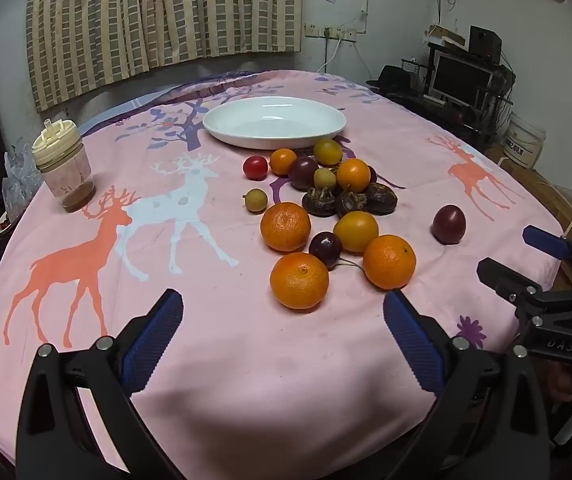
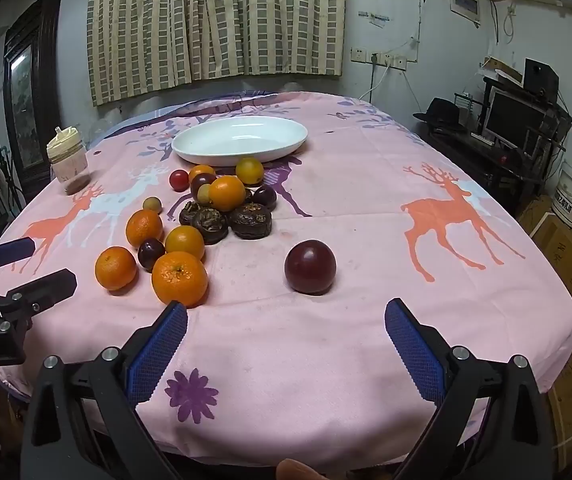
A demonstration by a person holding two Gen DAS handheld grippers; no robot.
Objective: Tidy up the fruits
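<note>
**Both jaws wide, fruit loose in front of an empty dish**

At the far left of the worktop (image 1: 86,360), on its pink deer-print cloth, stood a lidded jar (image 1: 64,168), well apart from everything else. The left gripper (image 1: 284,334) hung over the near edge, tilted down toward the cloth, its jaws spread fully and nothing between them. Just beyond its fingertips lay the nearest mandarin (image 1: 299,280), slightly right of the jaws' centre line; being round, it had no long axis to line up with.

Further in sat the main cluster: 3 more large mandarins, including one to the left (image 1: 285,227) and one to the right (image 1: 389,261), with a dark cherry (image 1: 325,249) touching them, smaller yellow and orange fruits, a red tomato (image 1: 255,167), and 3 dark wrinkled fruits (image 1: 319,201) pressed together. Behind the cluster, the white dish (image 1: 274,104) stood empty, so sorting had apparently not begun.

To the right, alone and well apart from the pile, lay a dark red plum (image 2: 309,267). It sat almost straight ahead of the right gripper (image 2: 286,330), whose jaws were likewise spread wide and empty. The right hand was clearly the nearer to the plum; the left was nearer the mandarins. Judging from this, each hand had a fruit ahead, and the dish lay beyond the pile for both.
</note>
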